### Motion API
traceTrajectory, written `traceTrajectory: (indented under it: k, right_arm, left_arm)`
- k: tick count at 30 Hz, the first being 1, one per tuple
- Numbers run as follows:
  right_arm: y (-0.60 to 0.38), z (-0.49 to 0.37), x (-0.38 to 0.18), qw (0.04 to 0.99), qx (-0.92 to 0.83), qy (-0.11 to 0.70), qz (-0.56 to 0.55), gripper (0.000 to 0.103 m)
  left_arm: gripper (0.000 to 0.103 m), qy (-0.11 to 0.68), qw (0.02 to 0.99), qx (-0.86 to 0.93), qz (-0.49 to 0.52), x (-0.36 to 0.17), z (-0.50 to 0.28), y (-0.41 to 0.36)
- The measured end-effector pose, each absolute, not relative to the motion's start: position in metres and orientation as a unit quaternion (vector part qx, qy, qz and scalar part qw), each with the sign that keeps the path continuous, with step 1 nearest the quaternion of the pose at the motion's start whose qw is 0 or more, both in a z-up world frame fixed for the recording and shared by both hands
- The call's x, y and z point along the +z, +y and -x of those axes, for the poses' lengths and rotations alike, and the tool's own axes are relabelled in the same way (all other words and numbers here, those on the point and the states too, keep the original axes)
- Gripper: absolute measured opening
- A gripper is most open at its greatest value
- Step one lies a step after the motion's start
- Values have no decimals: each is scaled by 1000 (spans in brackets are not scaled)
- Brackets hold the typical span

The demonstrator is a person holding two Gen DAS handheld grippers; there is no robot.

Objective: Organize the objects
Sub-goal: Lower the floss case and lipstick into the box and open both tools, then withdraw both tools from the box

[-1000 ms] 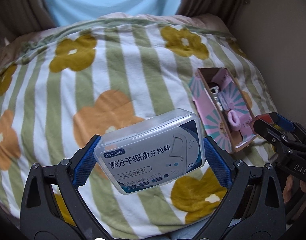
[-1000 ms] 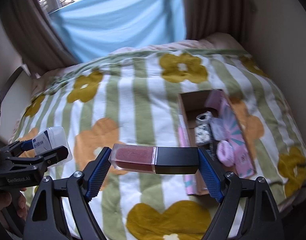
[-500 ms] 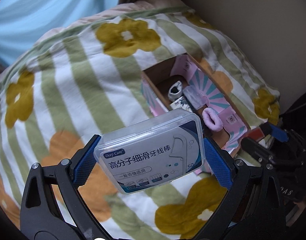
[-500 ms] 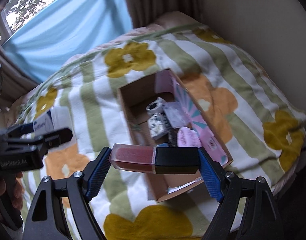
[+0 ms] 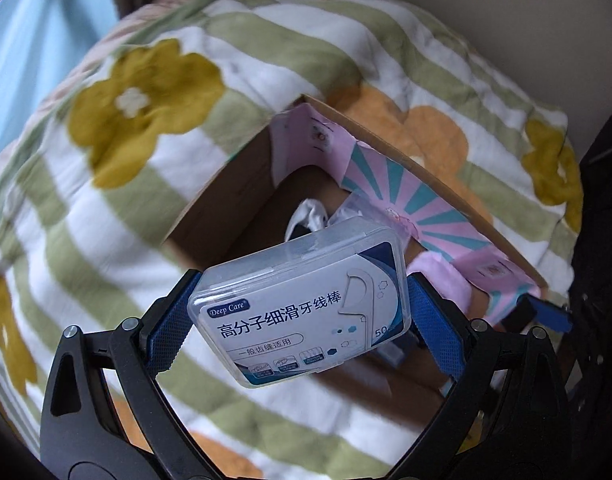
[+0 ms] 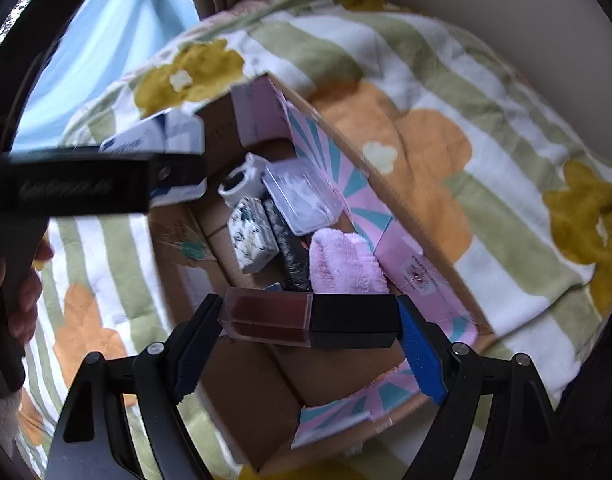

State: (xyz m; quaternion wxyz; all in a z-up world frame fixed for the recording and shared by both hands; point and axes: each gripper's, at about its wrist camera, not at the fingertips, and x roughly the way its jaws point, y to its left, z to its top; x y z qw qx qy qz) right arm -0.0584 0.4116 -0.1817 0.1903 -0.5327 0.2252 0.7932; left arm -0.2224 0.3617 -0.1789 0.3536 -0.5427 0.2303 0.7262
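Holding, left tongs (image 5: pixel 298 312): one clear floss-pick case (image 5: pixel 302 304), clamped end to end between the blue pads, label facing my camera, hanging over the open cardboard box (image 5: pixel 222 200).

Holding, right tongs (image 6: pixel 307 320): one lip-gloss tube (image 6: pixel 307 318), dark red body and black cap, pinched lengthwise between the pads, over the near end of the same box (image 6: pixel 246 396).

Box contents, seen only from my right wrist view: a small white pot (image 6: pixel 242 180), a clear flat case (image 6: pixel 302 196), a white patterned packet (image 6: pixel 252 238), a dark speckled strip (image 6: pixel 292 252), a pink fluffy pad (image 6: pixel 345 264).

In my left view the floss case hides most of these; only the pink pad (image 5: pixel 441 276) and something white (image 5: pixel 309 216) peek out.

Box rests on a bed under a striped quilt (image 6: pixel 485 152) with flowers. The right view also catches the left tongs (image 6: pixel 174 168) with the floss case (image 6: pixel 158 140) at the box's far left corner.
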Motion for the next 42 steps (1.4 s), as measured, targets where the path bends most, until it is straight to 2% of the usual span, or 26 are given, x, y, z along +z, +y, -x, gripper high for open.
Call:
traceTrajectory:
  k: [5,12,14,16,17,18,33,42]
  right_arm:
    - [415,66,-205,187,782,236,546,81]
    - [421,66,-214,184,773,266,547,82]
    - [422,66,-214,184,771,274,544,82]
    - [420,66,-212,179,774,274,542,87]
    - [419,66,-211,180,773,270,545,101]
    - [417,67,-212,183,772,260,551,103]
    - [411,58,-196,176,784,249,541,103]
    - [396,55,-151,152,803,219,532,103]
  left_arm:
    - [98,257,361,706,552,-216,234,387]
    - [98,260,363,697,561,-231,235,389]
    - [103,266,358,706,549,-226,234,388]
    - [103,270,359,712,540,-220,233,389]
    - [103,271,361,714,535,-217,233,390]
    - [103,273,359,717,531,-215,233,390]
    - [103,262,348,726,532,-191,225,380]
    - [103,222,327,759,518,-128,208,343]
